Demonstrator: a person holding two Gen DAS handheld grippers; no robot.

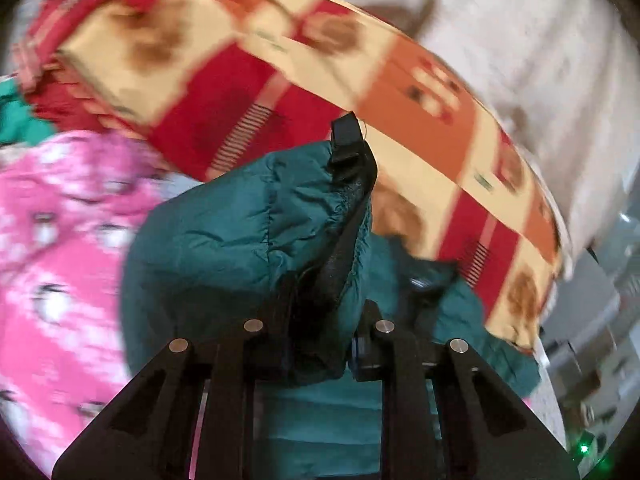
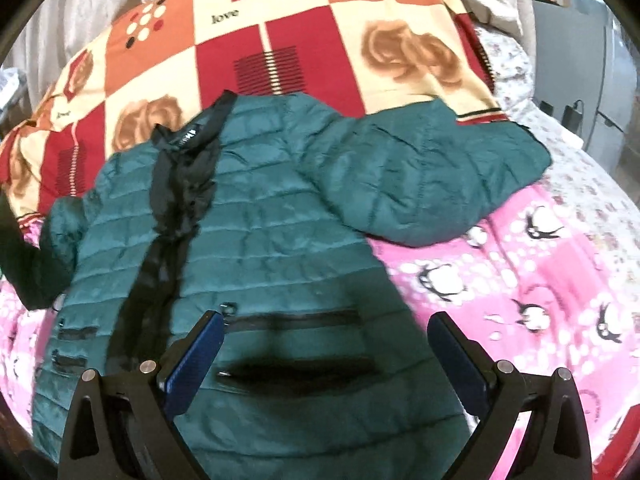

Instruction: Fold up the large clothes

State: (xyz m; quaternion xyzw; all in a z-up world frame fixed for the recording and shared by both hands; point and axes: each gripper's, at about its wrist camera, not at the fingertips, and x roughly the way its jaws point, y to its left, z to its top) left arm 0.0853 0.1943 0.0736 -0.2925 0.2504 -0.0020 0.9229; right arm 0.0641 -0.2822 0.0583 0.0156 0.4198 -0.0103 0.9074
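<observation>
While the teal puffer jacket (image 2: 256,240) lies spread front-up across the pink penguin sheet (image 2: 540,288) and the rose-patterned quilt (image 2: 280,40), the right tool (image 2: 326,344) hovers above its hem, jaws wide — the left tool (image 1: 320,344) is clamped on a sleeve cuff (image 1: 248,236).

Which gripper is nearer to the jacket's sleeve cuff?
Left. The left gripper is shut on the sleeve cuff of the green jacket. The right gripper is open, hovering over the jacket's lower body by the pocket zippers.
</observation>
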